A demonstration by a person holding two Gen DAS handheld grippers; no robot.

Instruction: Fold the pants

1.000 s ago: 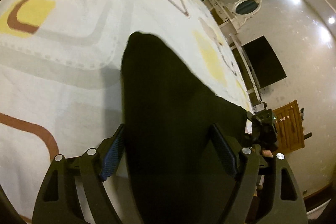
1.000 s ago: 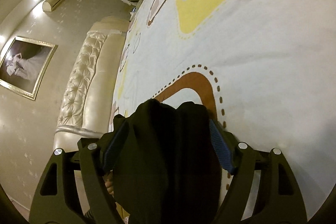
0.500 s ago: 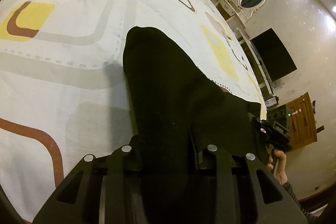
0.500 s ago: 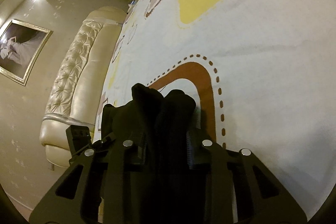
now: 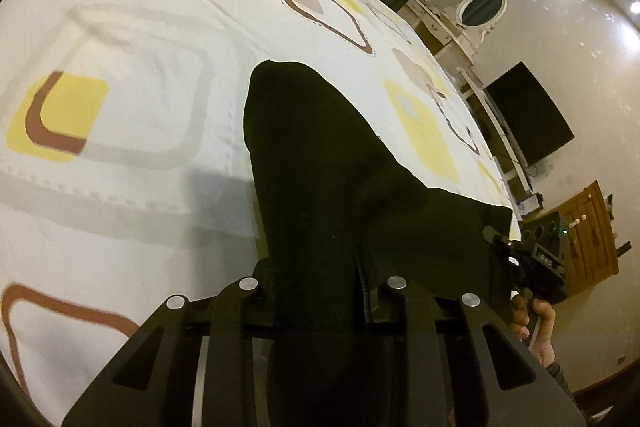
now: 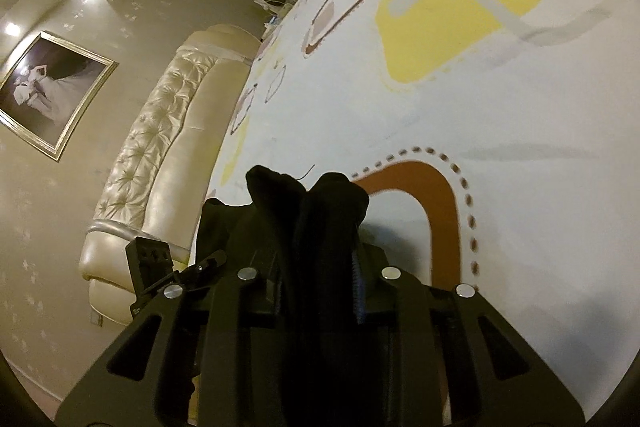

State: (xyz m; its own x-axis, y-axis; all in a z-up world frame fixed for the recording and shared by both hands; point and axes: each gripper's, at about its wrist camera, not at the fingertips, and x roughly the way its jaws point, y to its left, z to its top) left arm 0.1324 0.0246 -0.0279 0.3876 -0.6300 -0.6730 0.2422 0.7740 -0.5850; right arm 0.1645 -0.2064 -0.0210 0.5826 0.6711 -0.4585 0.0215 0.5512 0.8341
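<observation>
Pants [image 5: 320, 163], black, lie ahead of our jaws on the bed [image 5: 132, 115], both left gripper [image 5: 320, 287] and right gripper [image 6: 316, 279] clamped on cloth, so we should lift evenly, keeping the edge taut.

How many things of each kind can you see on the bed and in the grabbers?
Black pants: 1
Grippers, each shut on the pants: 2, the left gripper and the right gripper
Patterned bedsheet: 1
Total: 4
</observation>
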